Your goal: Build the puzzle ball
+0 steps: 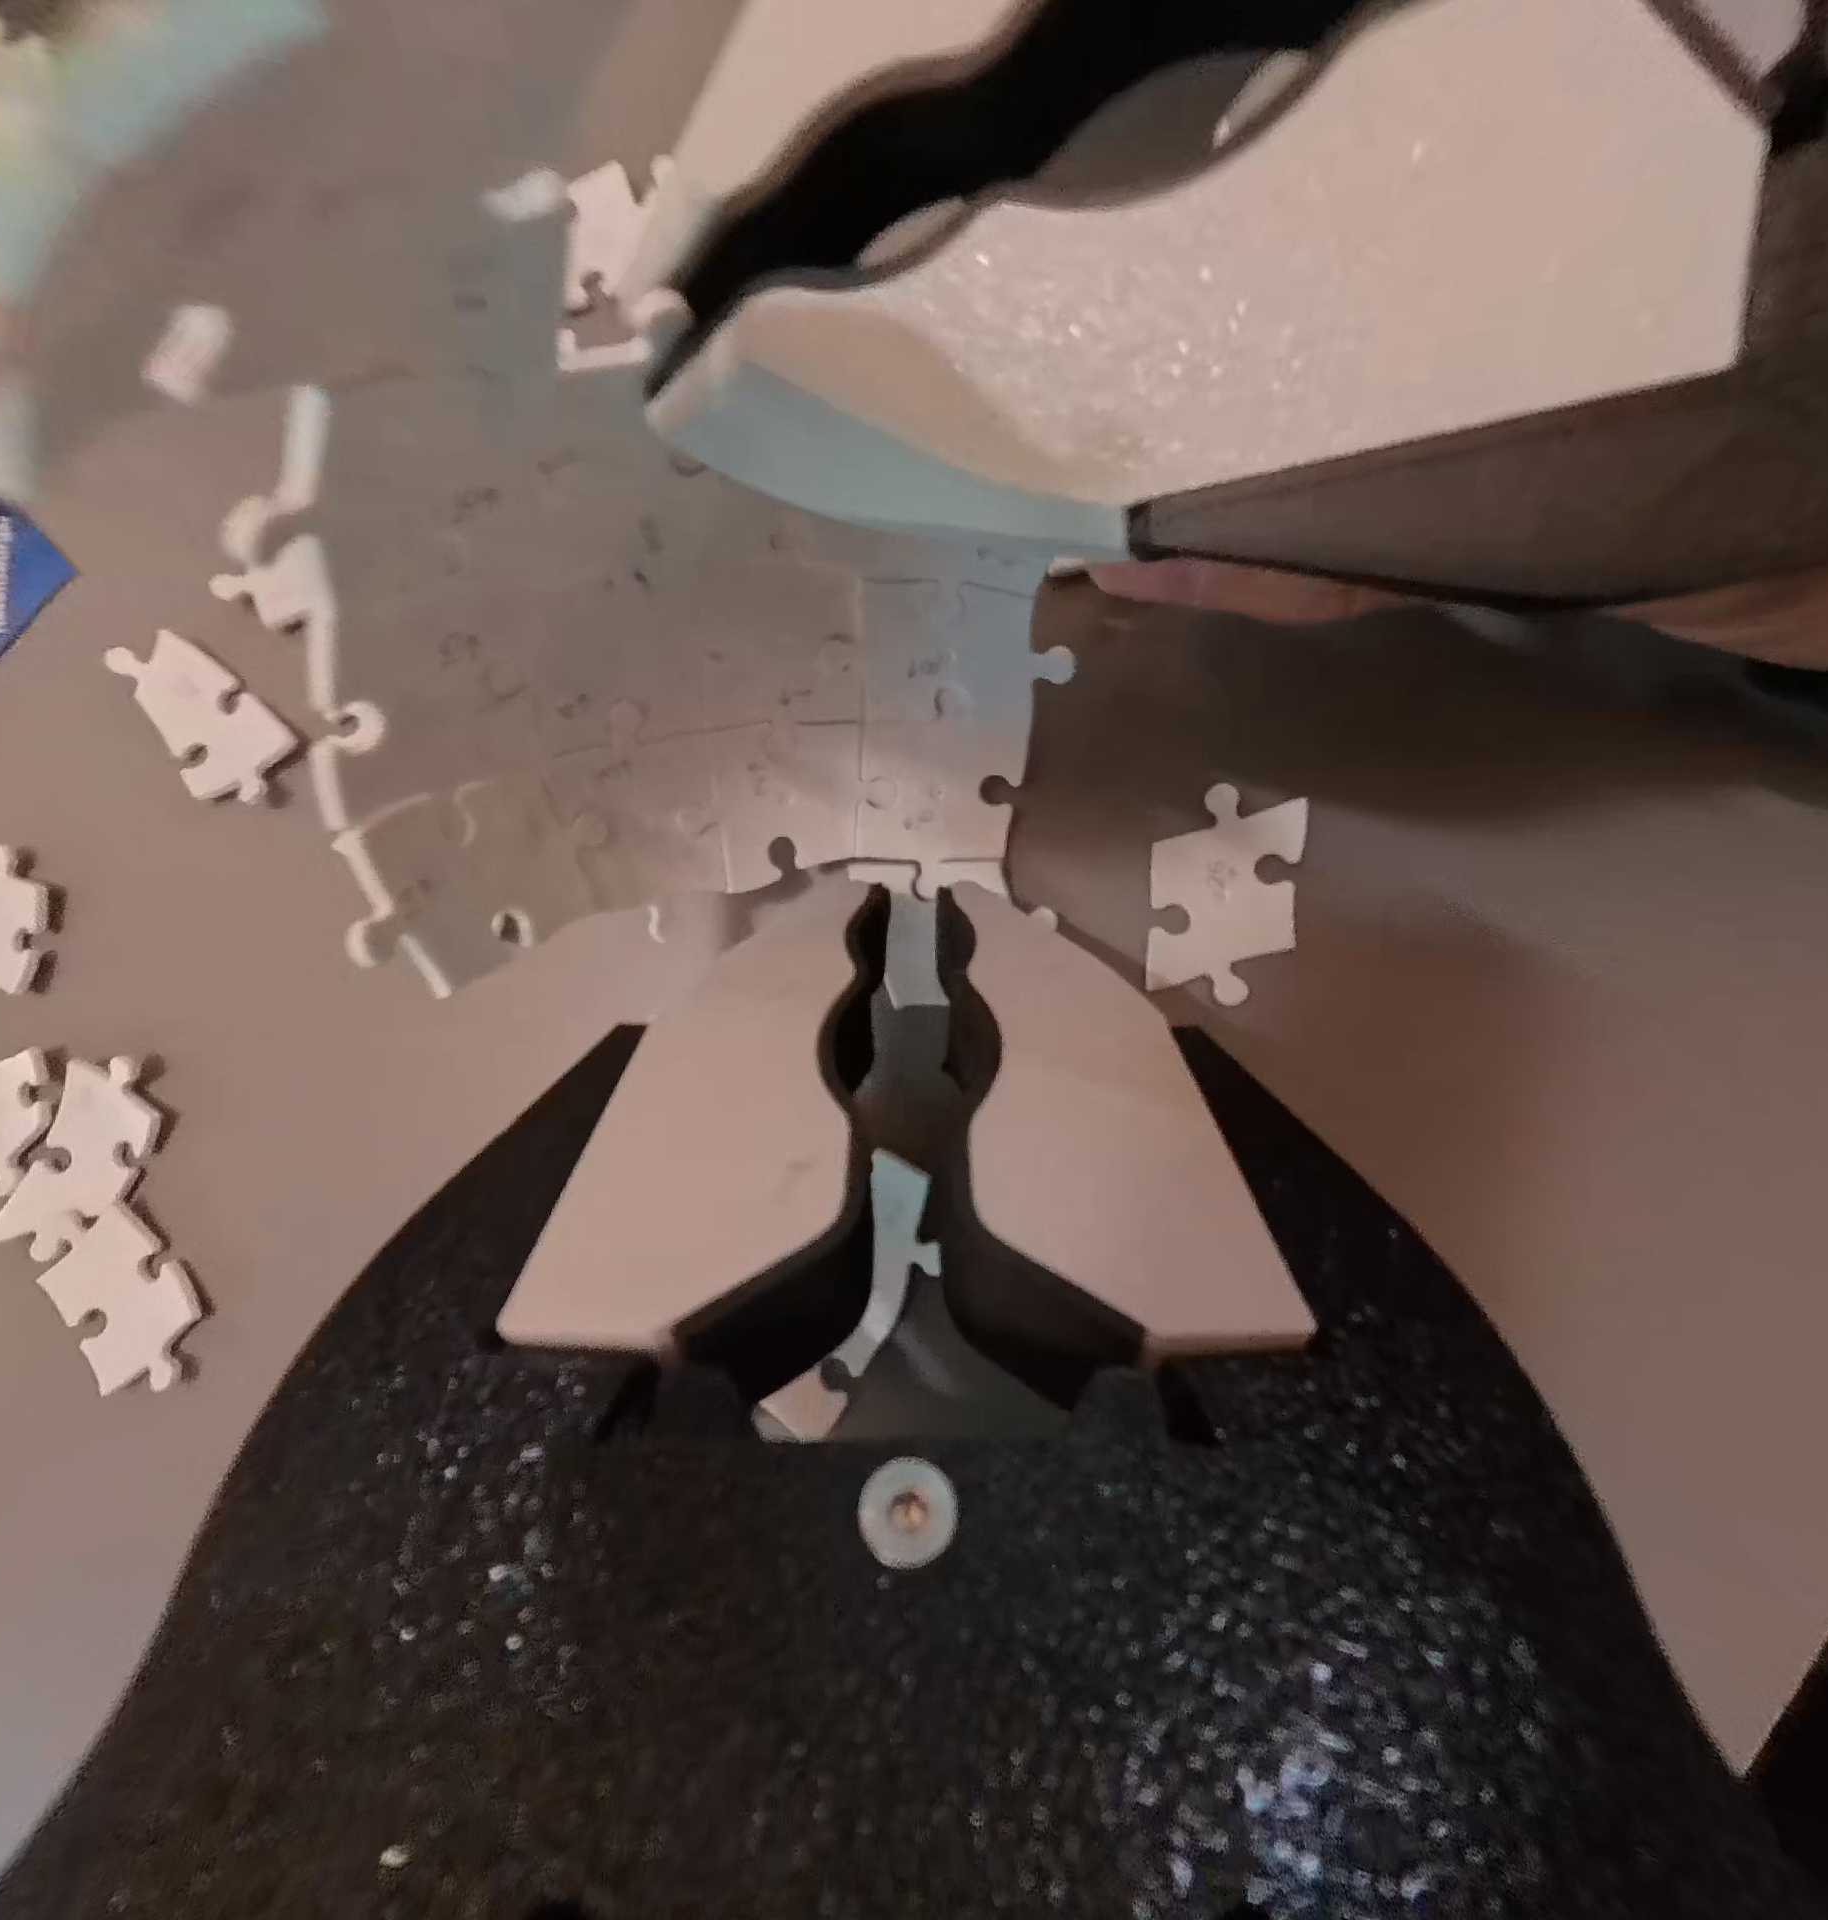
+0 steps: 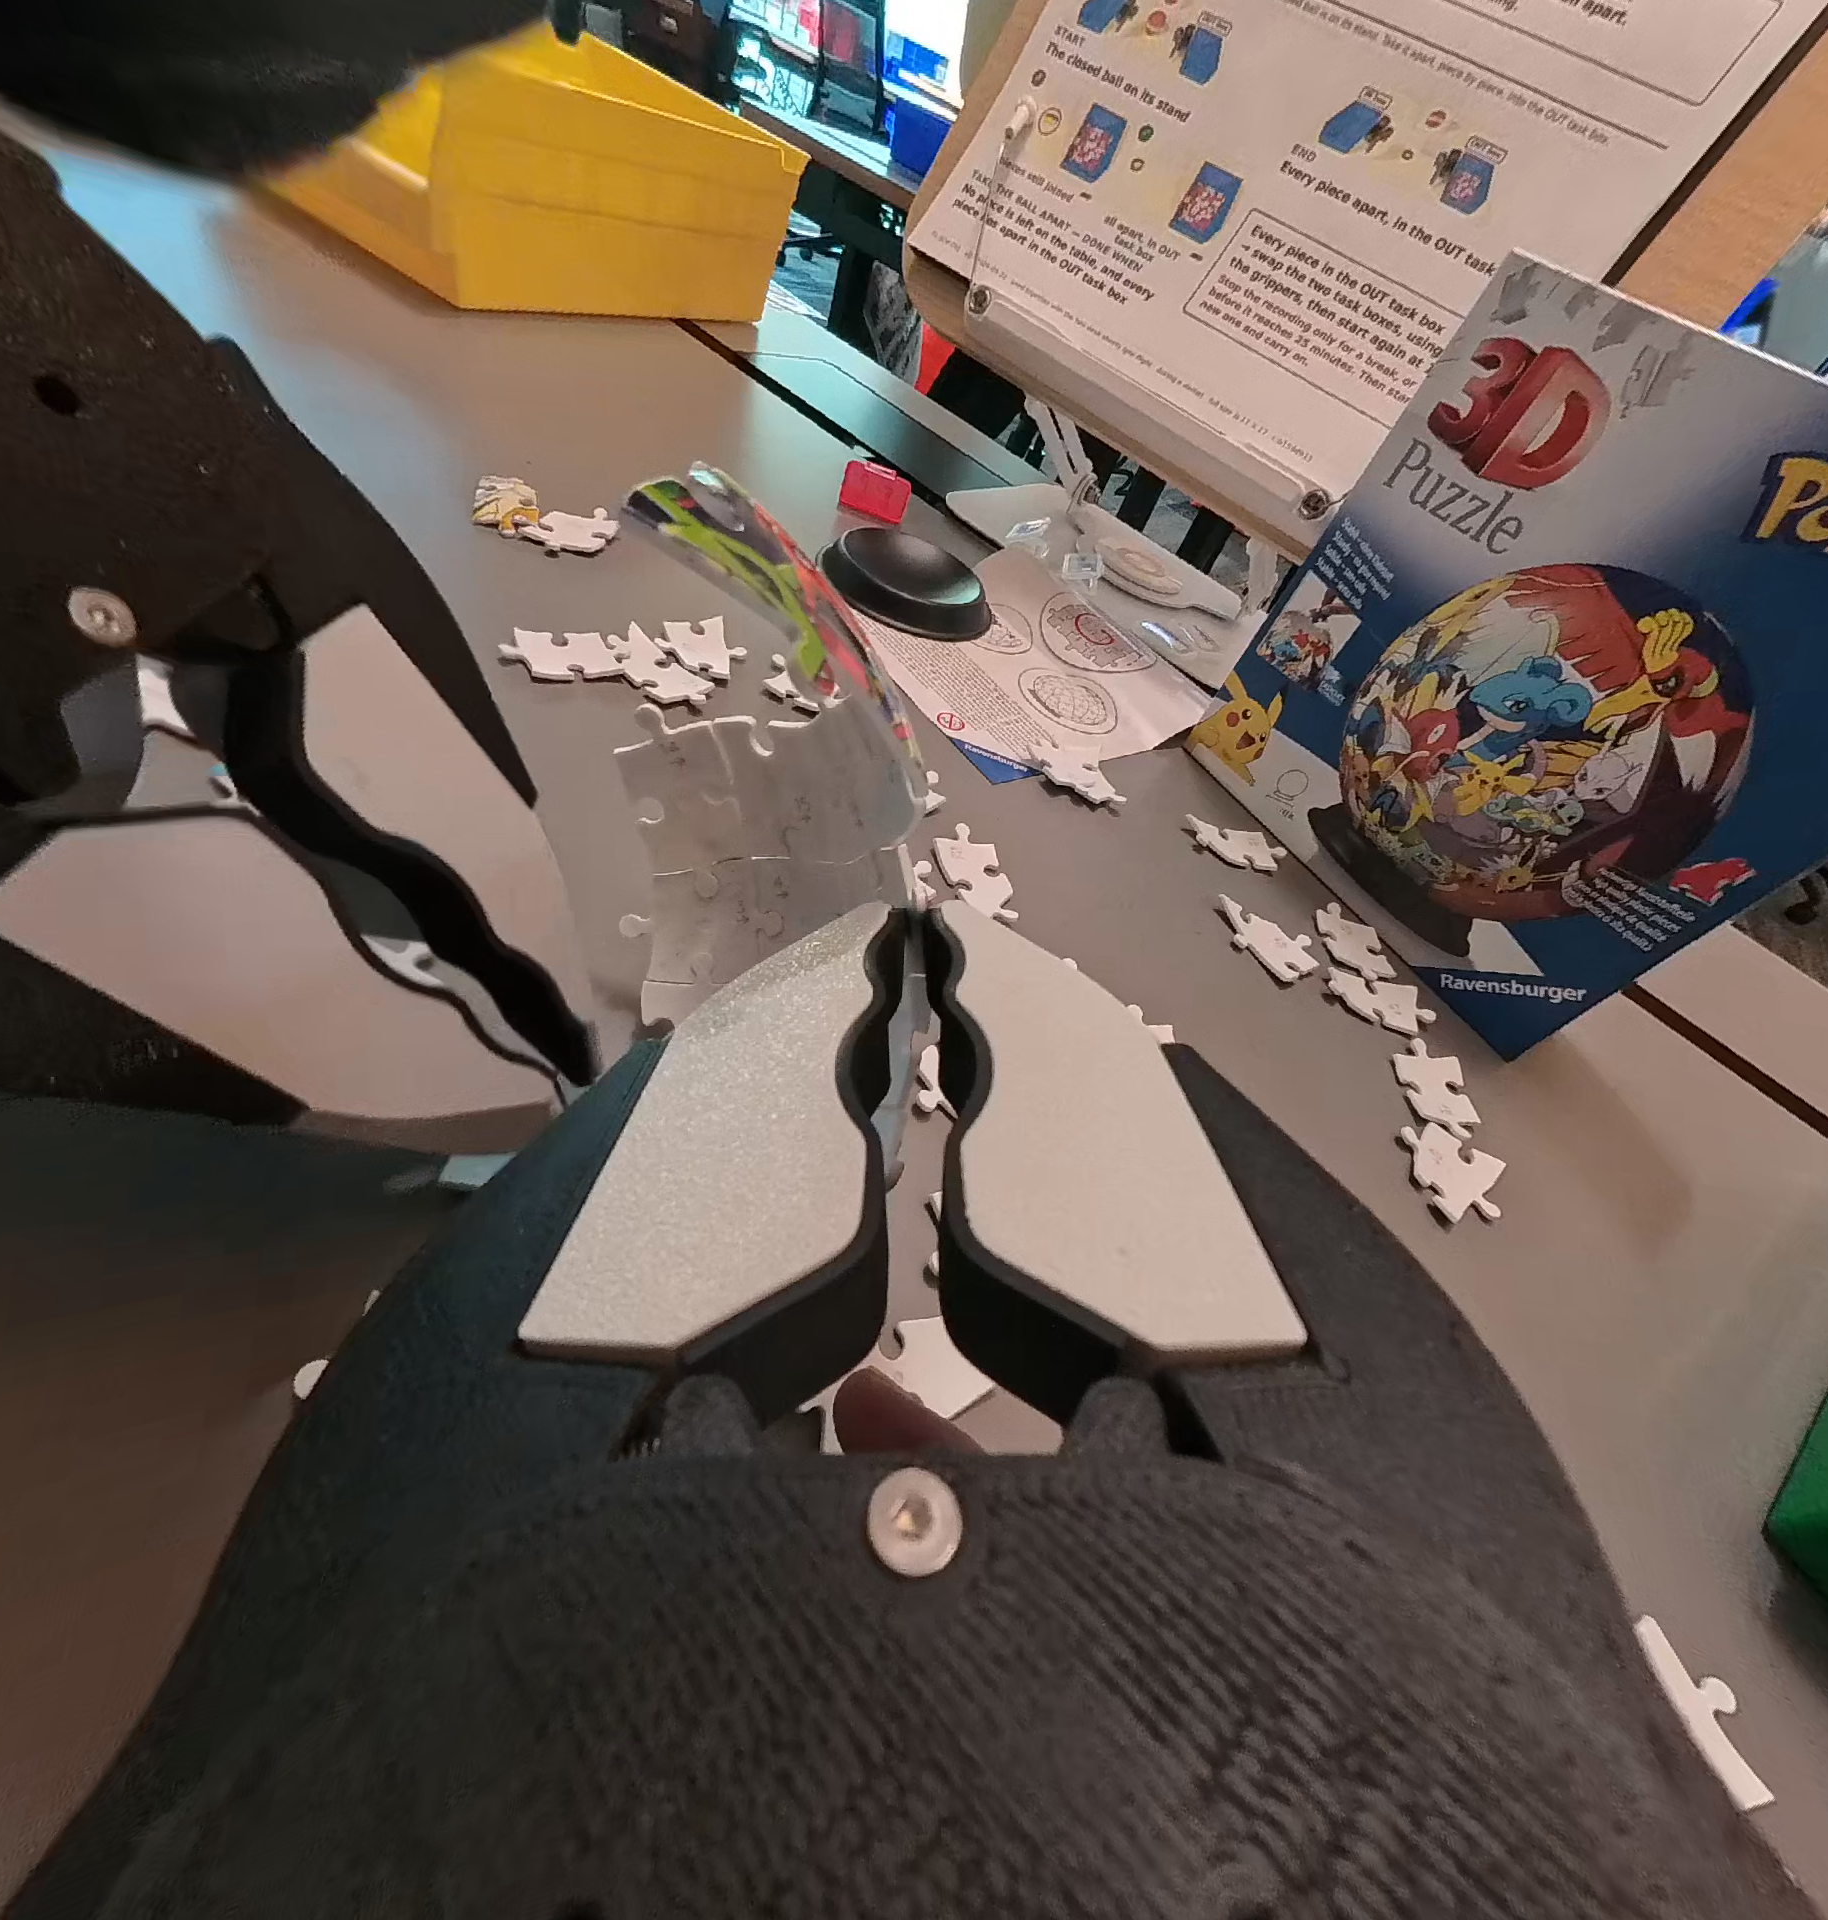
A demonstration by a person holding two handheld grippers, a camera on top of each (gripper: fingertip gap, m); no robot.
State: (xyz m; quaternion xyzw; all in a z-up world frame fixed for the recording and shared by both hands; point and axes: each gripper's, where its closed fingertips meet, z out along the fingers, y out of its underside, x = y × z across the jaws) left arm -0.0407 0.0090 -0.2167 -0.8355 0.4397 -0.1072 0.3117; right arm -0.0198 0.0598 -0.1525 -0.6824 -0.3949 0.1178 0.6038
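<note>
- Right gripper (image 2: 915, 920): nearest the lens. Jaws clenched on the lower edge of the curved assembled section (image 2: 775, 758), which is lifted clear of the grey table (image 2: 1668, 1299).
- Left gripper (image 1: 905, 914): jaws clamped on the thin edge of that same section, as seen in the left wrist view (image 1: 681, 665). So both grippers pinch one shell, at different rims.
- In the right wrist view the left gripper (image 2: 567, 1060) comes in from the left side with its tips low by the shell's bottom edge; exact contact is blurred.
- The shell is many joined pieces, pale numbered backs towards both cameras, a strip of printed colour along its far rim. It is a partial dome, nowhere near a closed sphere.
- One loose piece (image 1: 1227, 894) lies just beside the shell's right edge on the table.
- More loose pieces (image 2: 1367, 997) are scattered face-down to the right; another cluster (image 2: 629, 655) sits behind the shell.
- Farther back: black round stand (image 2: 905, 582), empty of any ball; folded instruction leaflet (image 2: 1035, 675) next to it.
- Puzzle box (image 2: 1575, 665) standing upright on the right, yellow bins (image 2: 598, 197) at the far left.
- Progress, my read: roughly early-to-mid. One panel is built, plenty of pieces are unjoined, and closing the ball and seating it on the stand are not yet done.
</note>
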